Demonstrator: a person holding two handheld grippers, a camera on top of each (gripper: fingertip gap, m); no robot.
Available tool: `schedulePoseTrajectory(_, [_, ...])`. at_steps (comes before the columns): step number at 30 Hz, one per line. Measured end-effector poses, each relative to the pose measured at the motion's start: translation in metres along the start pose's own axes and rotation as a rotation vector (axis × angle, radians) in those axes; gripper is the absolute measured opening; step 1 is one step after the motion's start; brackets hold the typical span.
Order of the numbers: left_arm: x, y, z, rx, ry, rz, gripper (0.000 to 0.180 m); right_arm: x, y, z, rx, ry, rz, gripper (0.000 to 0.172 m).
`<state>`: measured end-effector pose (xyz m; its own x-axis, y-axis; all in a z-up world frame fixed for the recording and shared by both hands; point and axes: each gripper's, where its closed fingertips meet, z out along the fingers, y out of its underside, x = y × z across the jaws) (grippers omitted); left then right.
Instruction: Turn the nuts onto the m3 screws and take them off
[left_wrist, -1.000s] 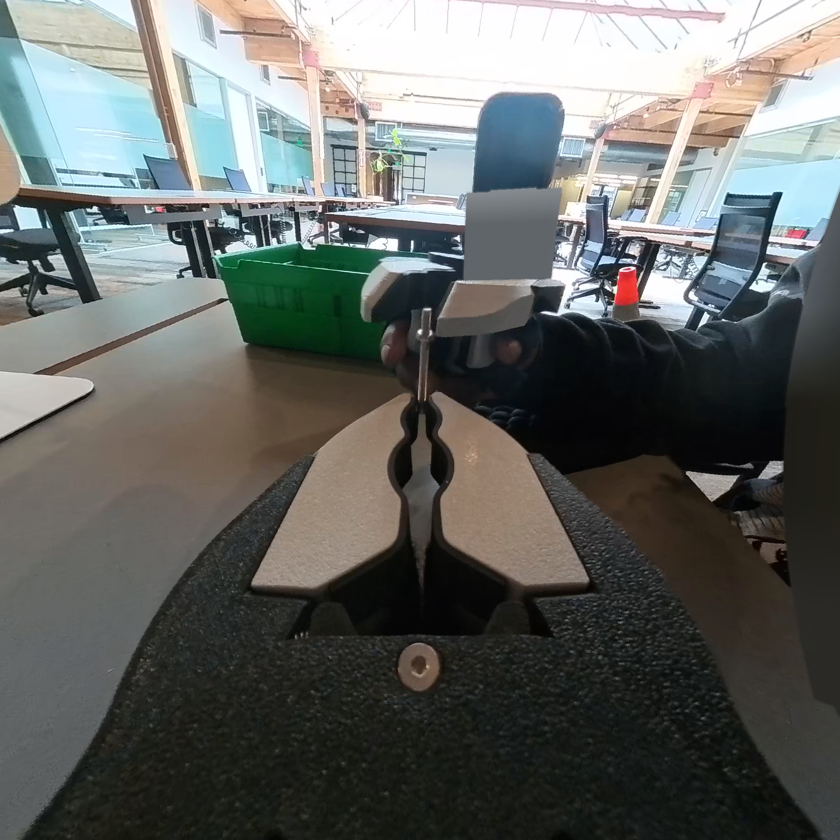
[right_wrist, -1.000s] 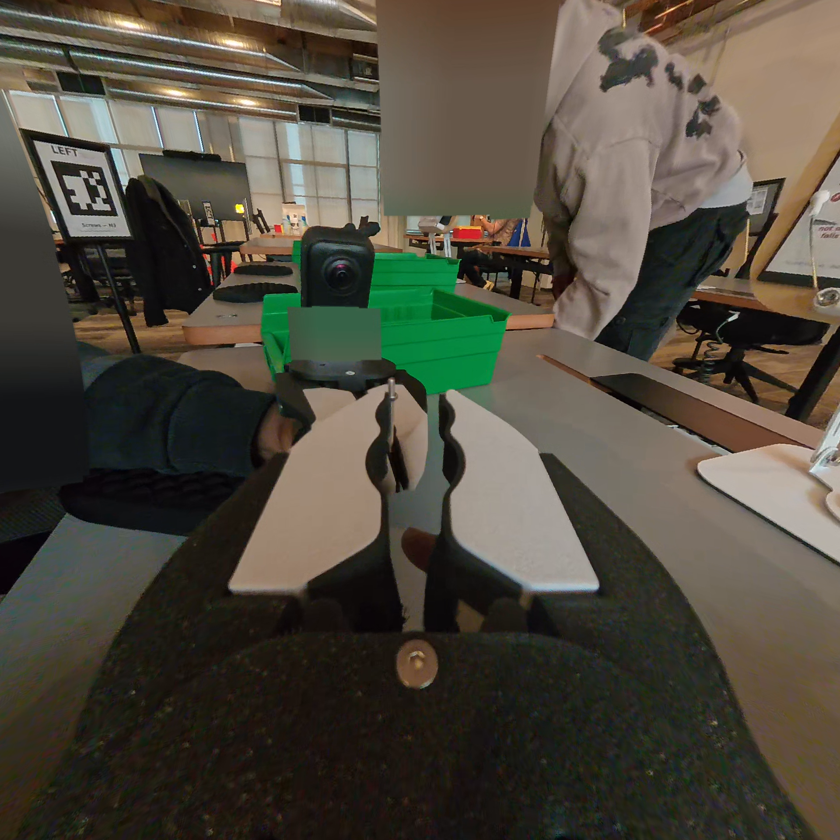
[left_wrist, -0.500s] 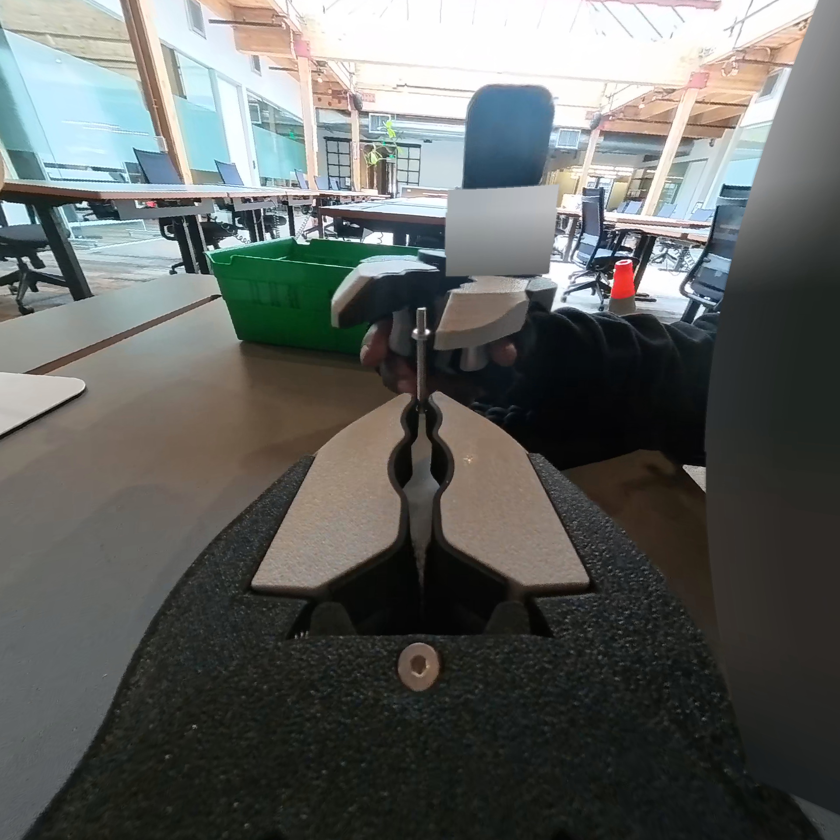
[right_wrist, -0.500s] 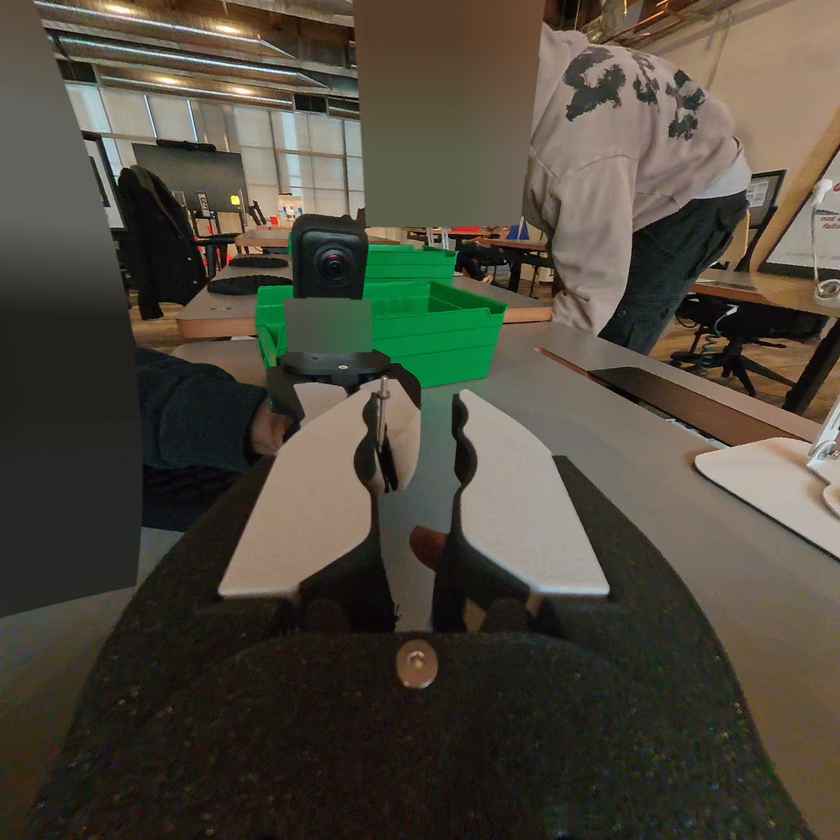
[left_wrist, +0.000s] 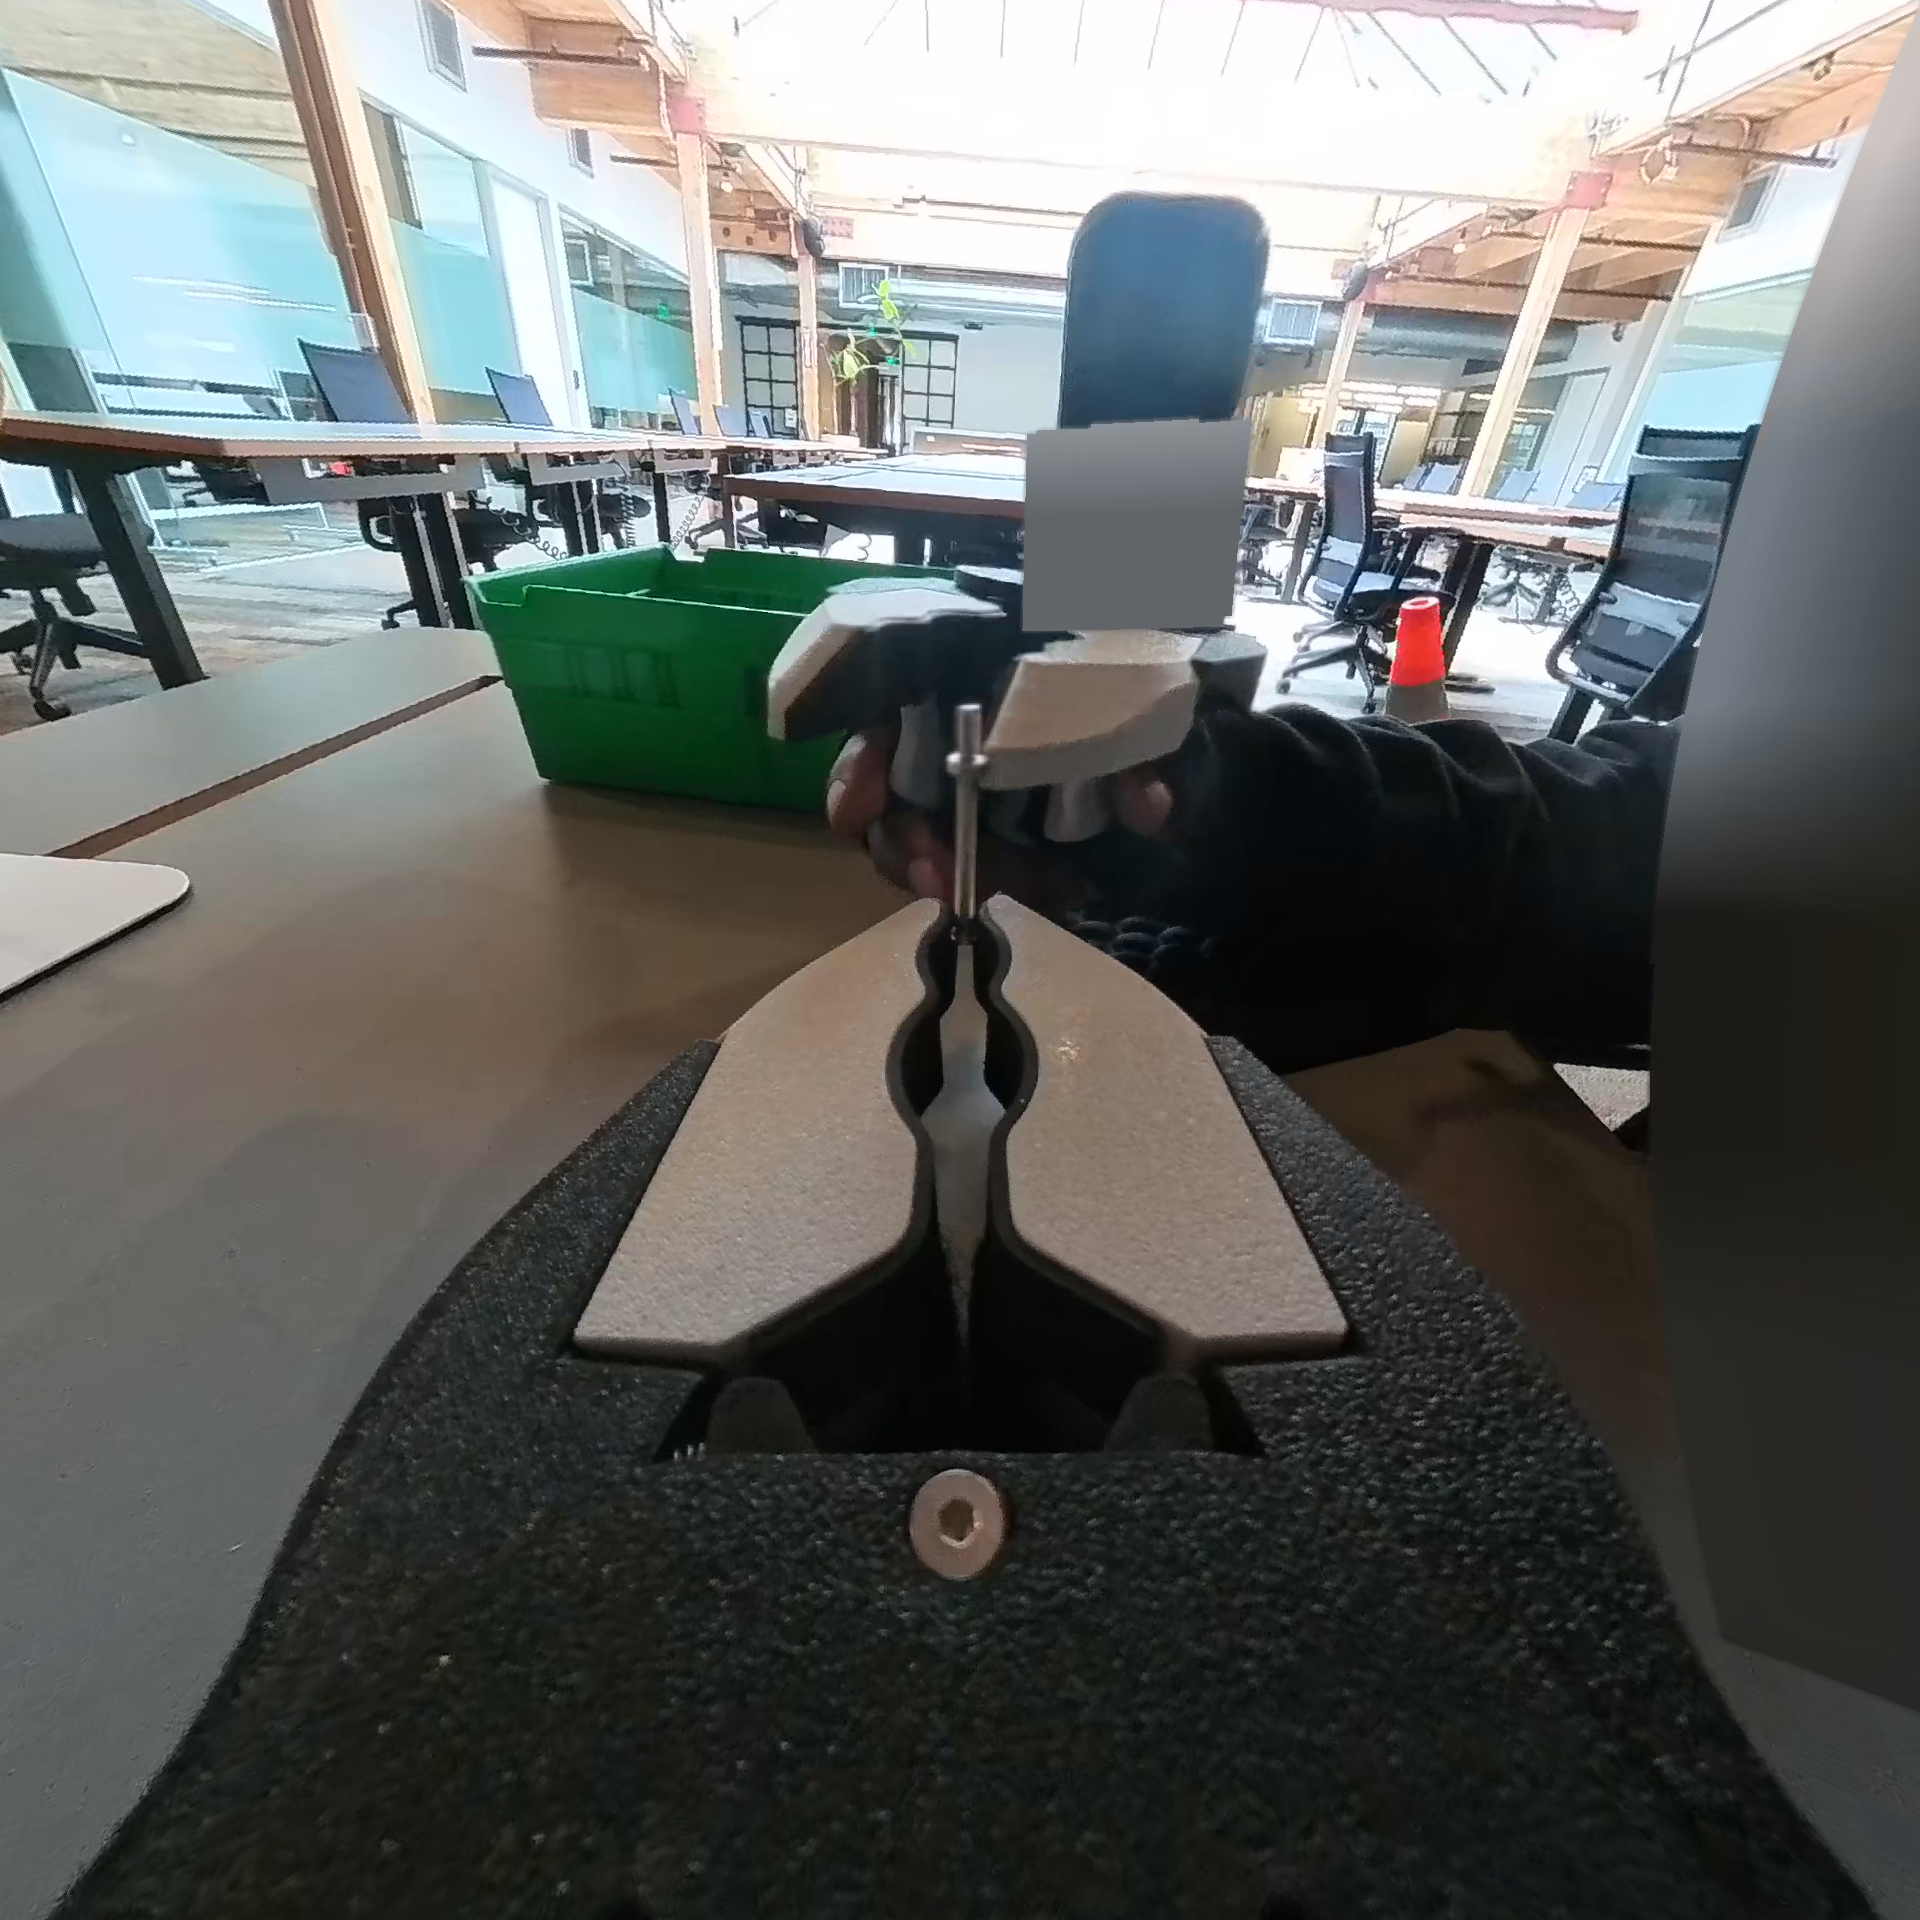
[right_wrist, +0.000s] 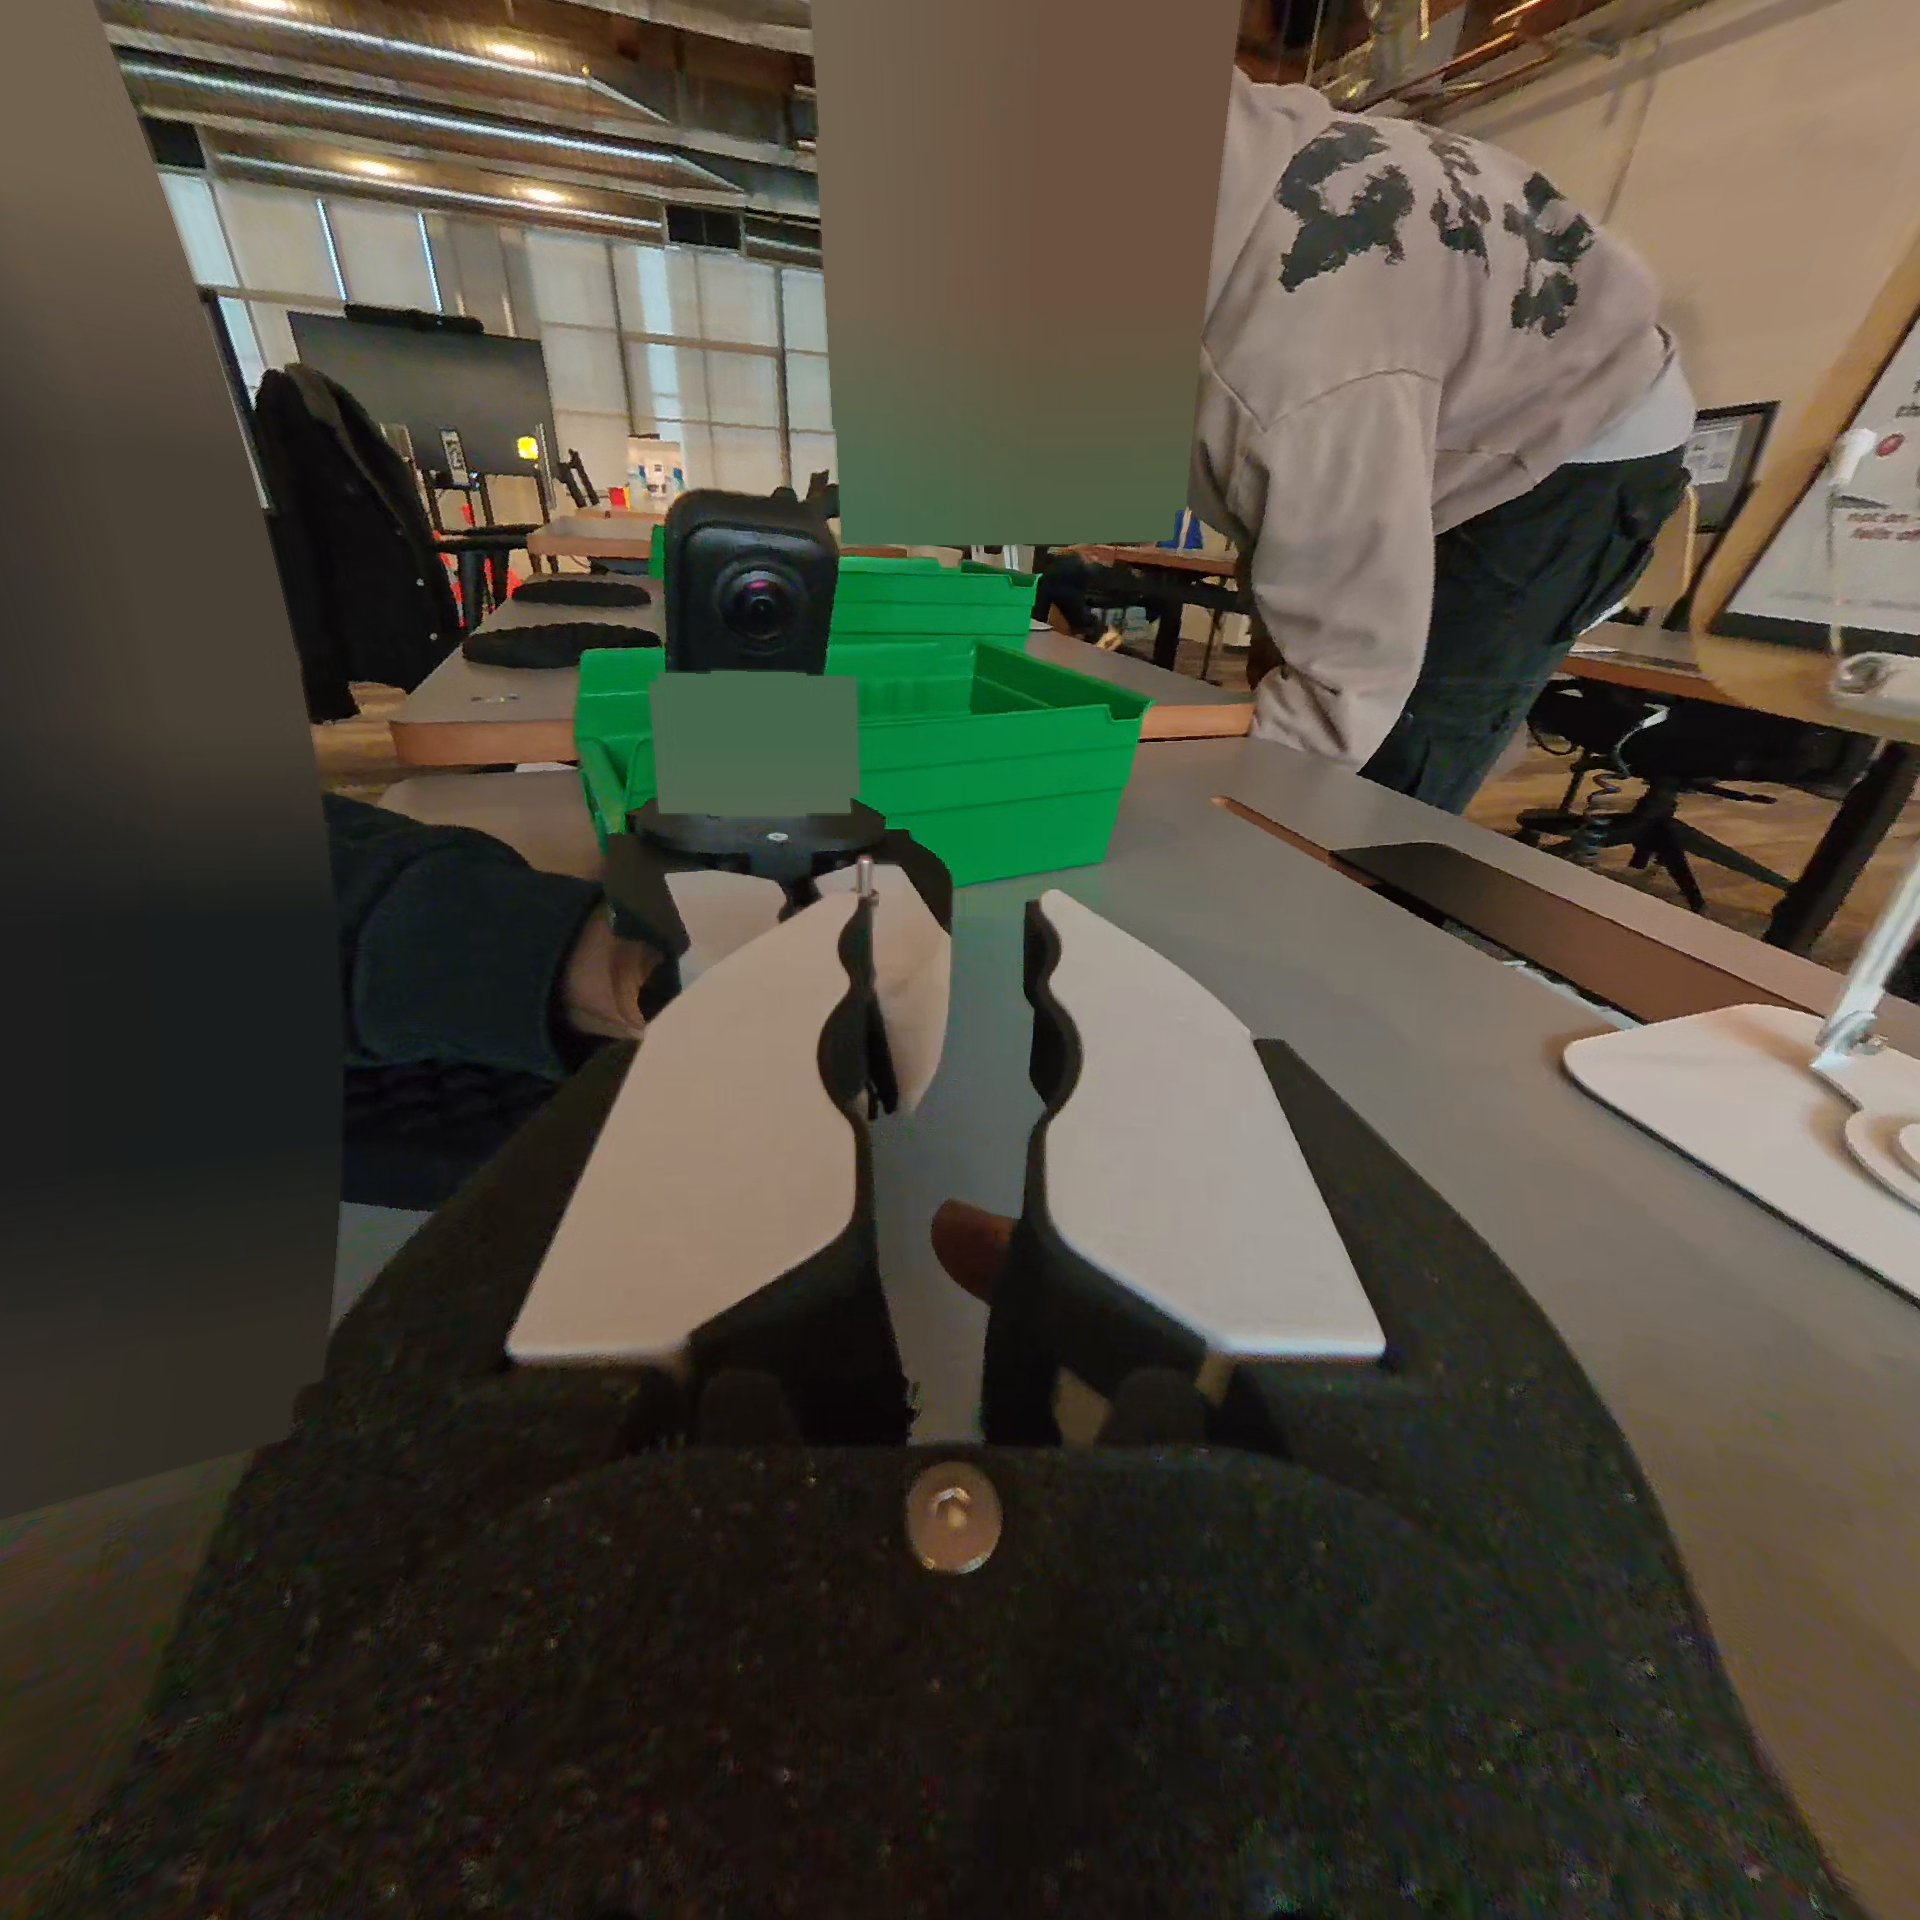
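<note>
A grey table (left_wrist: 312, 1039) fills the lower frame, with a green bin (left_wrist: 644, 675) at upper centre. The left gripper (left_wrist: 966, 920) clenches an upright screw (left_wrist: 966, 831) at centre; its nut (left_wrist: 968, 766) sits high. The right gripper (right_wrist: 951, 904) is released, its 2 fingers apart.

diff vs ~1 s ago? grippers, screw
The right gripper has its jaws wider apart than a second ago, open beside the nut and holding nothing. The left gripper stayed shut on the upright screw; the green bin has not moved.
</note>
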<state>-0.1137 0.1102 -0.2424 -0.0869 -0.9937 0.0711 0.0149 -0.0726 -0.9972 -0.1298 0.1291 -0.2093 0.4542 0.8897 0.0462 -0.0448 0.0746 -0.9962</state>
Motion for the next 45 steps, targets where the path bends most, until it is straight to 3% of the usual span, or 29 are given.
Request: schedulePoseTrajectory(45, [-0.001, -0.002, -0.001, 0.014, 0.003, -0.011, 0.002, -0.006, -0.005, 0.005, 0.032, -0.030, 0.008, 0.032])
